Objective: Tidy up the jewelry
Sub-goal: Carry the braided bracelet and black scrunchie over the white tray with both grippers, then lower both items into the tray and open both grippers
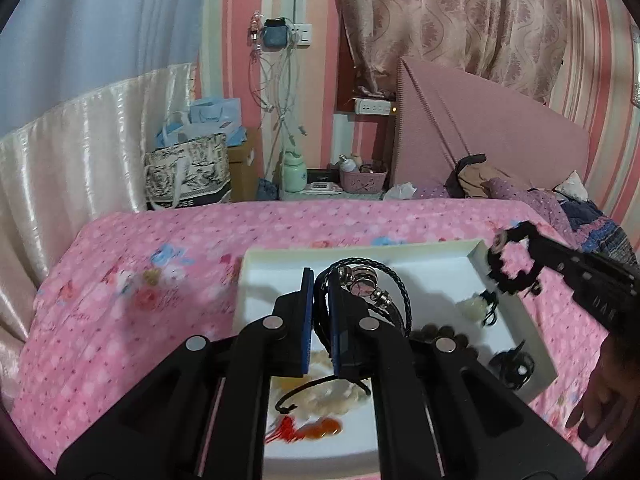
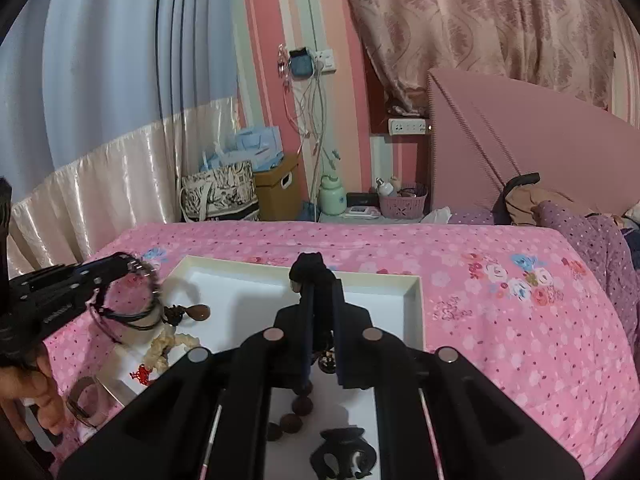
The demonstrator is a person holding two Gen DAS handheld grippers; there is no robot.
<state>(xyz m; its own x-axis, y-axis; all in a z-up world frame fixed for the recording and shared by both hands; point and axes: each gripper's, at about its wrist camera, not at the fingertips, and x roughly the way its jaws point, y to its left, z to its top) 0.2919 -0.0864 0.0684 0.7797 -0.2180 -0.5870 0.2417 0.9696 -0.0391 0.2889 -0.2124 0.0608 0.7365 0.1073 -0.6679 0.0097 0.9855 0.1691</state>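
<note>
- My left hand-held gripper [image 1: 320, 280] is closed down on a black braided cord bracelet [image 1: 384, 296] with silver charm beads, its loop hanging raised above the white tray [image 1: 280, 276].
- My right hand-held gripper [image 2: 322, 292] is nearly closed, pinching a black scalloped hair tie [image 2: 310, 266] that stands up past the fingertips; in the left view it hangs over the tray's far right corner.
- The tray rests on the pink floral bed [image 1: 160, 240].
- In the tray, below the left hand-held gripper: a cream bead strand [image 1: 332, 396] and a red tassel [image 1: 284, 428].
- Dark round beads [image 2: 298, 404] lie just under the right hand-held gripper.
</note>
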